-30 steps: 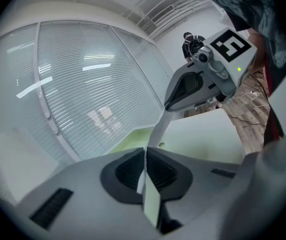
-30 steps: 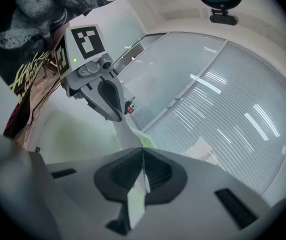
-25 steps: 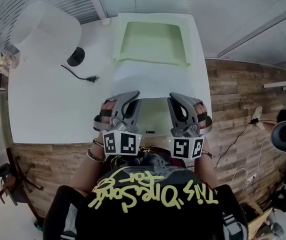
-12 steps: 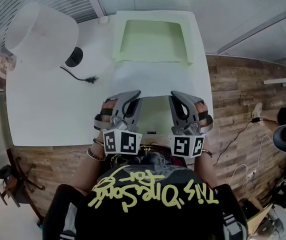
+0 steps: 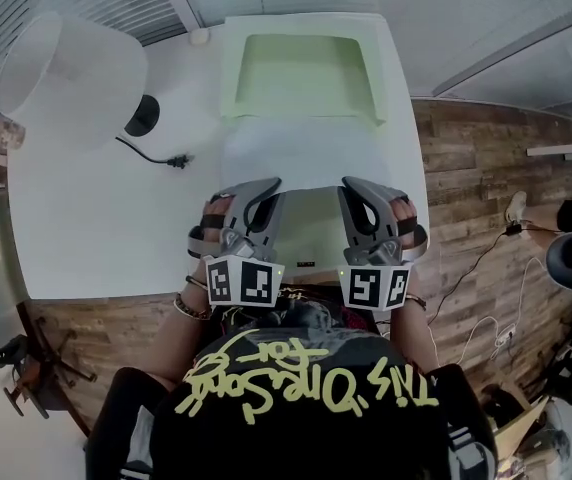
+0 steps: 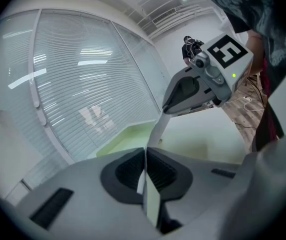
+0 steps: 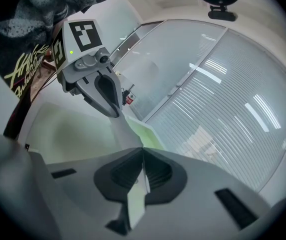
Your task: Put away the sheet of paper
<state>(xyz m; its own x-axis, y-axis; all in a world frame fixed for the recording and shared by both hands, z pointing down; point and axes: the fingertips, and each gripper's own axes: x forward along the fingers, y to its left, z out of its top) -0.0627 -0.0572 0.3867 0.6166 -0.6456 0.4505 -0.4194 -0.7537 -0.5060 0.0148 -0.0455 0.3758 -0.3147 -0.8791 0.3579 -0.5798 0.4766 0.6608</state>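
sheet of paper (image 5: 301,154) clamped along its near edge by left gripper (image 5: 265,185) and right gripper (image 5: 354,184)

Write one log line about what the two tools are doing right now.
left tool: shut on sheet of paper | right tool: shut on same sheet | green tray: just beyond sheet, on white table

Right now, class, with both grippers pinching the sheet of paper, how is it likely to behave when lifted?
Probably floppy: the sheet of paper shows only a thin edge in the left gripper. Likely very light: pinches by that and the right gripper alone seem to carry it. Its far edge, near the tray, may droop if unsupported.
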